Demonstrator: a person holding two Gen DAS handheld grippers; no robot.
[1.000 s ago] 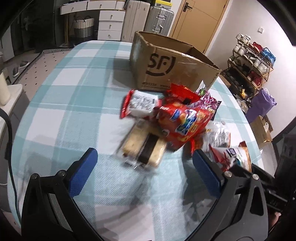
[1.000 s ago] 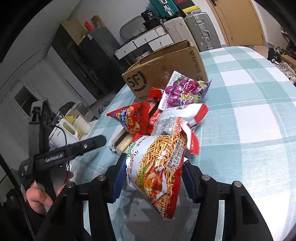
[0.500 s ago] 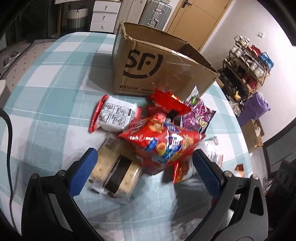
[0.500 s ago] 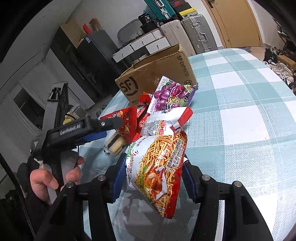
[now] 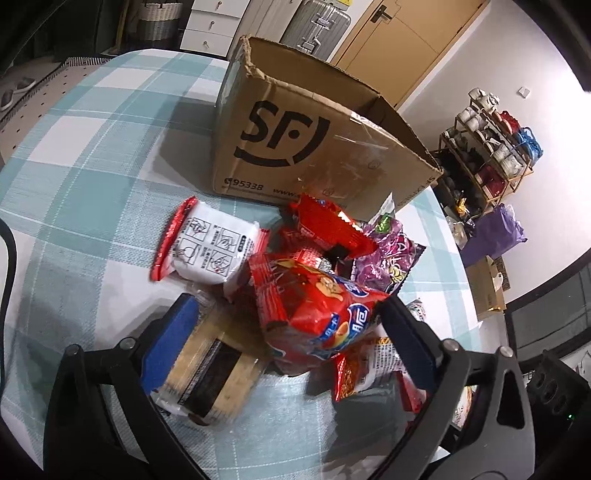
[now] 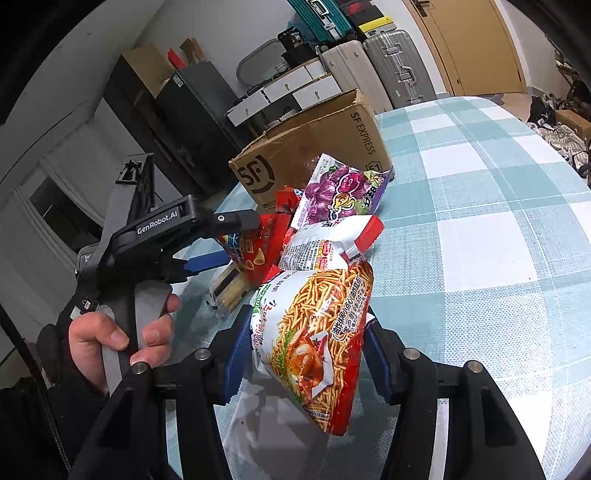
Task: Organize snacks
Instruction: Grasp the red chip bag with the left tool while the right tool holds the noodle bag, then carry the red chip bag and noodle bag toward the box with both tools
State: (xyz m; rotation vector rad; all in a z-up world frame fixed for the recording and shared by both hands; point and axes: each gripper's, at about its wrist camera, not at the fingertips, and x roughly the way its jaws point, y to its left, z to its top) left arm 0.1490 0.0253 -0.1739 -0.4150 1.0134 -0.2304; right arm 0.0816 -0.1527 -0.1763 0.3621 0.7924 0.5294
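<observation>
Across the surface (image 5: 92, 155) a teal-and-white checked cloth is lying, and on it an open cardboard box (image 5: 295, 140) printed with a black logo is standing at the far side. Just in front of the box a heap of snacks is piling up: a white packet with red ends (image 5: 207, 247), a red wrapper (image 5: 328, 225), a purple grape-print bag (image 5: 388, 254), a red chip bag (image 5: 321, 317) and a clear pack of wafers (image 5: 214, 365) lying flat on the cloth.

The left gripper (image 5: 291, 332) is pointing down at this heap with its jaws spread wide and closing; the red chip bag and the wafers are sitting between the blue pads, which are not pressing on either. In the right wrist view a hand (image 6: 110, 339) is gripping that tool's handle.

The right gripper (image 6: 306, 354) is holding its jaws clenched on a noodle-snack bag (image 6: 314, 332), which is hanging upright just above the cloth at the near edge of the heap, beside a white-and-red packet (image 6: 328, 243).

Around the surface the room is crowding in: suitcases (image 5: 317, 18) and a wooden door (image 5: 406, 40) are standing behind the box, white drawers (image 5: 210, 33) are sitting to the left, a rack of shoes (image 5: 495, 147) is lining the wall on the right with a purple bag (image 5: 495, 232) below it, and dark cabinets (image 6: 177, 110) are filling the other side.
</observation>
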